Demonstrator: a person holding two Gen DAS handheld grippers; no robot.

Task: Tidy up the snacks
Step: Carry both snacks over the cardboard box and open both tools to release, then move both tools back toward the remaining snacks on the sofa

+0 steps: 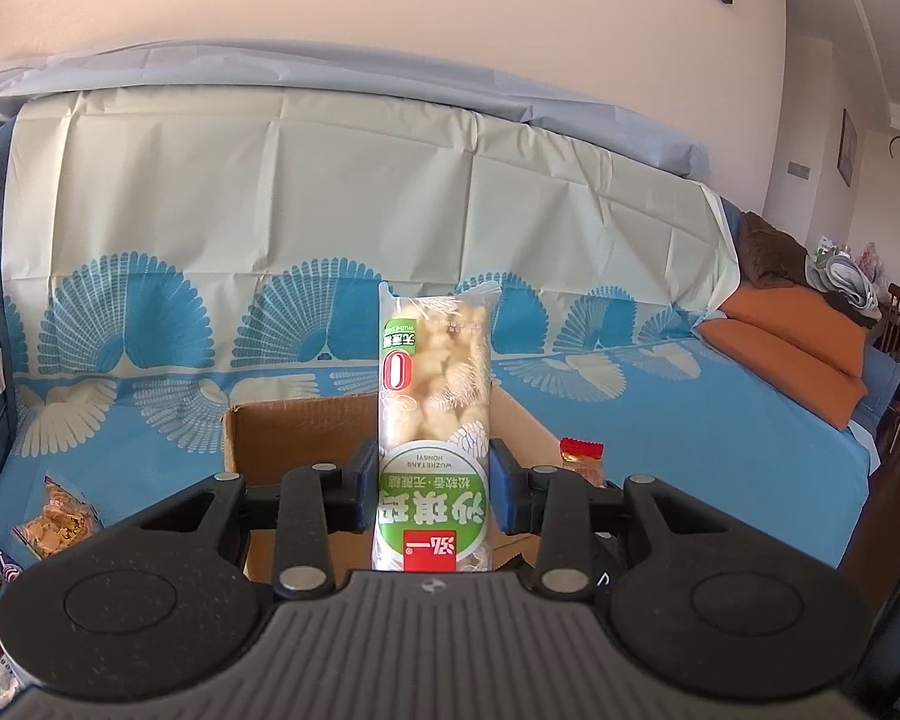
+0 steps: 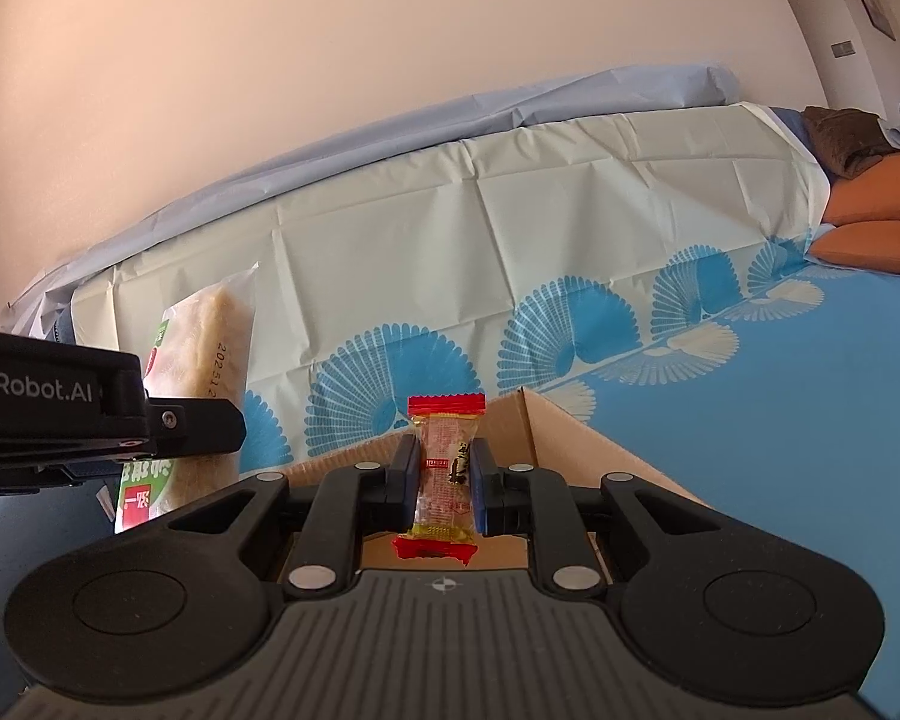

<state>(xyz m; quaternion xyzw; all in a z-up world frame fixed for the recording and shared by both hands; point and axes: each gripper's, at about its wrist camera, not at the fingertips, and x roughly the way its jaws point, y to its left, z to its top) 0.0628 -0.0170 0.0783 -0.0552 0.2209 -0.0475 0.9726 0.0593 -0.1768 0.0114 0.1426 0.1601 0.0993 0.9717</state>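
Above the open cardboard box (image 1: 306,438) on the covered sofa (image 1: 660,396) we carry two snacks at once. Our left tool (image 1: 431,489) is clenched on a long green-and-clear packet (image 1: 432,420) of pale puffed pieces, held upright over the box. Our right tool (image 2: 445,483) pinches a small red-ended candy (image 2: 447,462), also upright above the box's near edge. We judge neither is dropped in yet, and the part of the box floor that we can see looks bare, so the sorting seems barely begun. Several loose snacks (image 1: 57,519) lie on the blue cover (image 1: 660,396) to the left, waiting. The wrappers are thin, glossy and crinkly; the box is stiff and matte brown; the cover is creased sheet printed with fan shapes.
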